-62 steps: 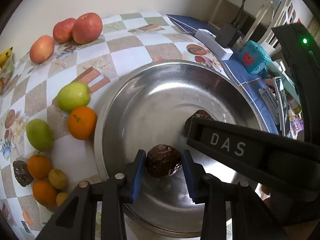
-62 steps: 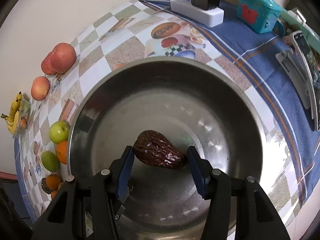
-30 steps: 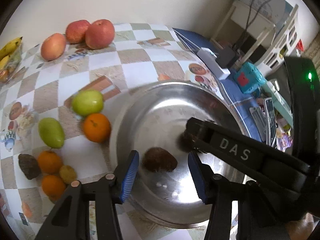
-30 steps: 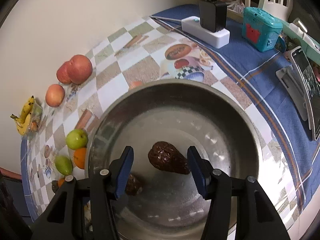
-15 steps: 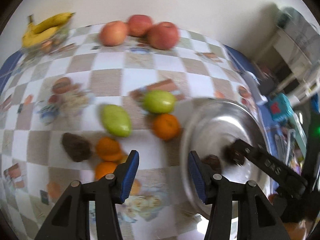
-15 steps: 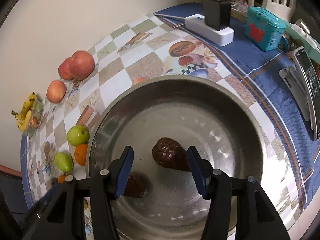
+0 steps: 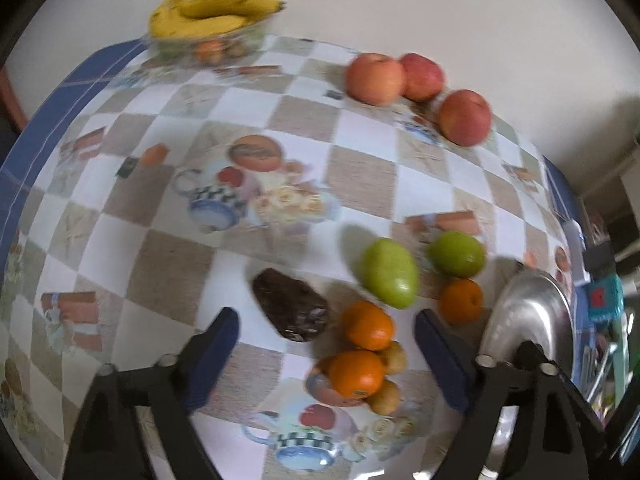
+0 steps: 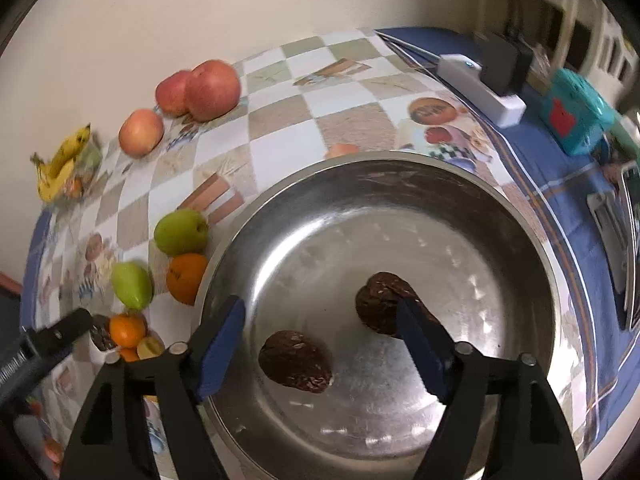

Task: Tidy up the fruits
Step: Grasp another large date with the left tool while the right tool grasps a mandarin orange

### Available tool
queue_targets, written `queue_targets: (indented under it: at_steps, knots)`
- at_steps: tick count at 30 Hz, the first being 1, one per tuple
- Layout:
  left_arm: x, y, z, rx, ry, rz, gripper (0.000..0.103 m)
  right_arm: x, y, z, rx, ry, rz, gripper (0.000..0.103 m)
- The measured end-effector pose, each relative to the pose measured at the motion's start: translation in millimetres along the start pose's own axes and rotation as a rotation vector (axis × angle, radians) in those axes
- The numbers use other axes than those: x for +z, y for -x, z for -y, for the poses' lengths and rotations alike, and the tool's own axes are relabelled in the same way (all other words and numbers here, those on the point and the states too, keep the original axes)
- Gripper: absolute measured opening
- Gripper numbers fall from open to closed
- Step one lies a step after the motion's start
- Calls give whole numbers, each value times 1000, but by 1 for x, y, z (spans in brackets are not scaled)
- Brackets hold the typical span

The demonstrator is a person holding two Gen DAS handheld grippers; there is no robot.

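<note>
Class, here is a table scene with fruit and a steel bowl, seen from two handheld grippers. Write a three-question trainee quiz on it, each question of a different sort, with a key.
1. True or false: the steel bowl holds two dark wrinkled fruits.
2. Multiple choice: which fruit lies nearest ahead of the left gripper? A) the bananas B) the dark wrinkled fruit on the cloth C) a red apple
3. Fill in: the right gripper hangs over the bowl with its jaws ____.

Key
1. True.
2. B.
3. Open; they hold nothing.
</note>
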State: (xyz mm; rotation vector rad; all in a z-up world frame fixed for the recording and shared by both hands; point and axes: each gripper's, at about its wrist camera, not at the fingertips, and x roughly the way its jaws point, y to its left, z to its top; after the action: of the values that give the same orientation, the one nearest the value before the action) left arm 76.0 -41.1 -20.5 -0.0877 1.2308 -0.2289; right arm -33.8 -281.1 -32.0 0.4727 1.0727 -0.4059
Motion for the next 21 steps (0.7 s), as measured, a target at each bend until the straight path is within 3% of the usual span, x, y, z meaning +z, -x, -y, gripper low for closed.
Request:
queue_targets:
  at_steps: [1, 7, 9, 13, 17, 21]
  knots:
    - [0, -1, -4, 10, 14, 2, 102, -1, -1, -3, -5, 18, 3, 83]
    - [3, -4, -27, 58, 96, 39, 103, -3, -6, -20, -29, 101, 26, 91]
    - [5, -4, -35, 56, 128, 55, 103, -3, -3, -23, -19, 107, 45, 99]
    - [8, -6, -46, 47, 155, 67, 103, 2, 5, -36, 12, 119, 82, 99]
    - [14, -1, -52, 10, 164, 89, 103, 4, 11, -63, 95, 174, 97, 99]
    - [20, 10, -52, -13, 123, 121, 103, 1, 14, -96, 143, 234, 79, 99]
